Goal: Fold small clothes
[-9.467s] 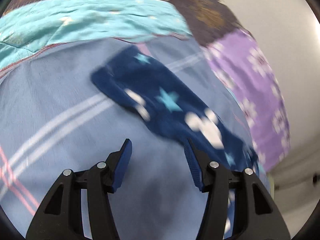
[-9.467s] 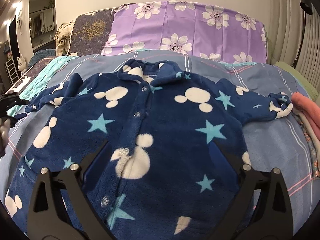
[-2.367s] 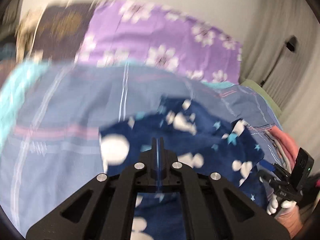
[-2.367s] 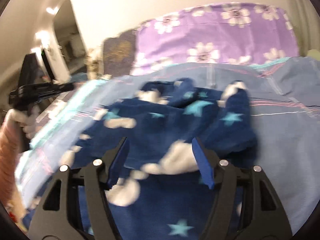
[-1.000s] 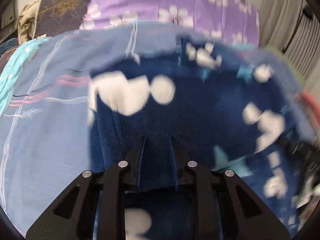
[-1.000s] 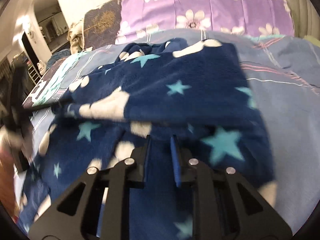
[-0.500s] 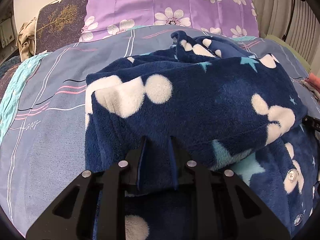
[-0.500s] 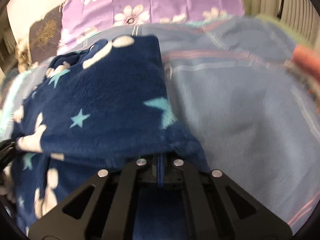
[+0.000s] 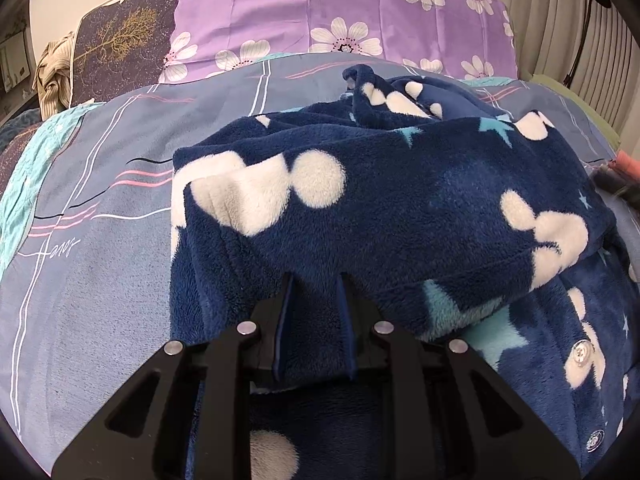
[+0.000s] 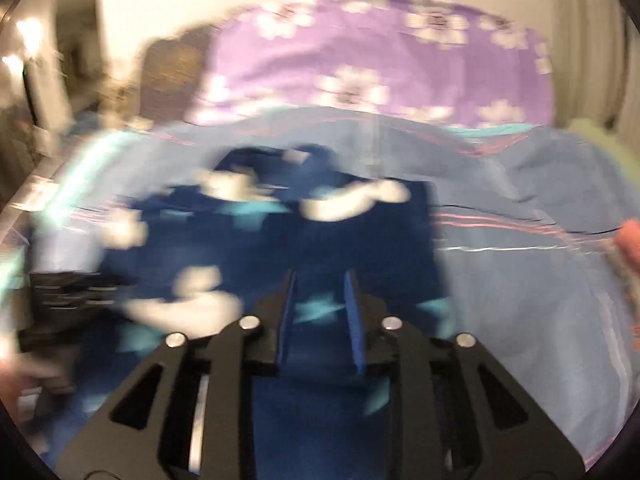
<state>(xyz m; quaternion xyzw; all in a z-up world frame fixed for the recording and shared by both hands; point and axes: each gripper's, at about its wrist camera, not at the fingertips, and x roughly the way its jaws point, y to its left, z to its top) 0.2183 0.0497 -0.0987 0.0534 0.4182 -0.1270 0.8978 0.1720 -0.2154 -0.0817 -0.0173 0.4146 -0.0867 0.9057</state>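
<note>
A dark blue fleece jacket (image 9: 400, 200) with white blobs and light blue stars lies on the bed, its lower part folded up over the buttoned front. My left gripper (image 9: 316, 280) is shut on the thick edge of that folded layer, which fills the gap between its pads. In the blurred right wrist view my right gripper (image 10: 321, 276) hovers over the right side of the jacket (image 10: 340, 248). Its jaws are opening, and no cloth is pinched between them. A black gripper body (image 10: 60, 300), held by a hand, shows at the left edge of that view.
A blue-grey striped sheet (image 9: 100, 280) covers the bed. A purple flowered pillow (image 9: 340, 12) and a dark pillow (image 9: 116, 48) stand at the head. Pink cloth (image 9: 628, 162) lies at the bed's right edge, and a curtain hangs beyond it.
My right gripper, shut at the jacket's right edge half a second ago, has let go and drawn back with its jaws parted. My left gripper keeps its hold in the same place.
</note>
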